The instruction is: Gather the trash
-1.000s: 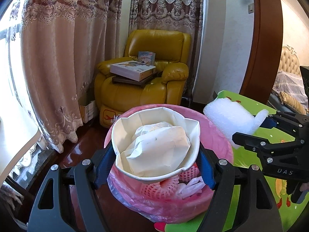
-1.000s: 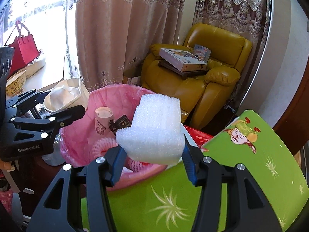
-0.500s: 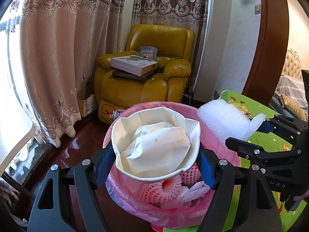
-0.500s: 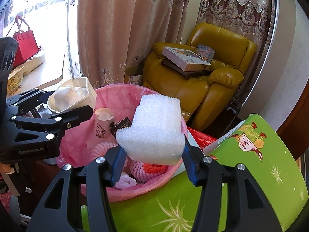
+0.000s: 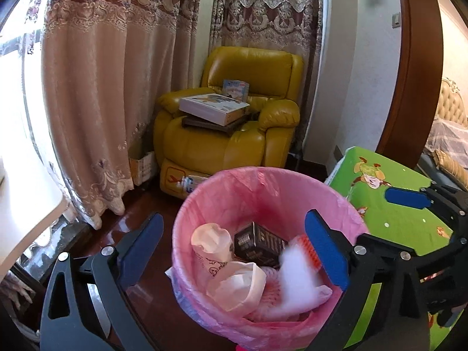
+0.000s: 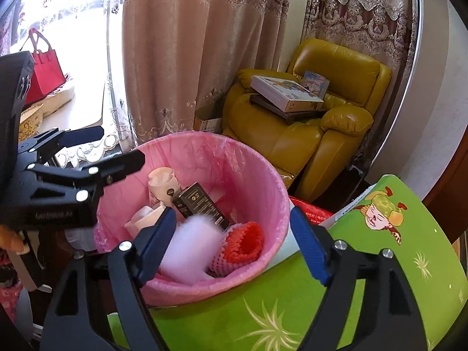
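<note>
Both tools had just sprung apart over the pink-lined bin [image 5: 264, 193], and nothing sat between the pads of either one: the left gripper [image 5: 234, 248] stood spread wide above the bin's near rim, and the right gripper [image 6: 234, 239] was spread as well, with no contact on anything. The white foam block [image 6: 190, 248] showed as a blur inside the liner, apparently dropping beside the red fruit netting [image 6: 245, 242], while the crumpled paper bowl [image 5: 237, 286] lay among a paper cup [image 5: 212, 238] and a small black box [image 5: 257, 242]. The release looked well placed, since both pieces were inside the rim rather than on the green mat [image 6: 380, 263] next to the bin. To finish the step cleanly, the sensible course seemed to be keeping both tools apart and lifting them straight back without brushing the thin liner, which could snag on a pad and tip the light bin
</note>
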A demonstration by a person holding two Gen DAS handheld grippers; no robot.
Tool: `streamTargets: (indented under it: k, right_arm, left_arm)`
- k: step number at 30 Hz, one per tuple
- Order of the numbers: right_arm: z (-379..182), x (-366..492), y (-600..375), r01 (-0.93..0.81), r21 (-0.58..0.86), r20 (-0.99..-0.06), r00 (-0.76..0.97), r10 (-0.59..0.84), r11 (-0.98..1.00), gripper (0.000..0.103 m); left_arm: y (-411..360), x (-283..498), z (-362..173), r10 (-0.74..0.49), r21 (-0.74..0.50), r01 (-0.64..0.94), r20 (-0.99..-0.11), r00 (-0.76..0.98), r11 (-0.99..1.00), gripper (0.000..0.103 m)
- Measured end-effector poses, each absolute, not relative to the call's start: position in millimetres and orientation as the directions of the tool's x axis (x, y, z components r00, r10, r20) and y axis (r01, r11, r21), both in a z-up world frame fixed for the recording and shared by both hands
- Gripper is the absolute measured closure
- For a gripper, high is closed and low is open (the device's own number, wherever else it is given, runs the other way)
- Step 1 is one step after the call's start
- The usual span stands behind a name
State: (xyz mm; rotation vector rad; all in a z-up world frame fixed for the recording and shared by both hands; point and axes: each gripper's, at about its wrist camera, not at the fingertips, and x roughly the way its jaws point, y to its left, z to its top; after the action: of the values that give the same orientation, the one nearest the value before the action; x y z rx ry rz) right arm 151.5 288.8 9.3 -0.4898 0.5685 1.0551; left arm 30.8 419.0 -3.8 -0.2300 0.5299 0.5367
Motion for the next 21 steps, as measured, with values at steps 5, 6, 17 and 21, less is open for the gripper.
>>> streamTargets:
  k: [5,6,17,21]
  right_arm:
    - [26,145,272,-0.904,-0.106,-0.621,0.386,0.682,0.415,0.024]
    - [34,144,267,-0.904,-0.102,-0.608,0.387,0.694,0.415,0.021]
    - [112,118,193,-0.904,-0.008,-0.424,0.39,0.818,0.427,0.005]
    - [100,103,165,-0.897,-0.021,-0.425,0.408,0.808,0.442,0.005]
  left_arm:
    - [412,25,8,0.468,-0.007,-0.561,-0.541,0.698,0.828,0.01]
    - [406,21,15,0.489,0.016,-0.565,-0.521,0.7,0.825,0.01]
    - [353,-44,83,0.54,-0.01,-0.582,-0.358,0.761,0.813,0.008]
    - [335,-63,79,0.564,0.002,-0.606,-0.368,0.739,0.795,0.008]
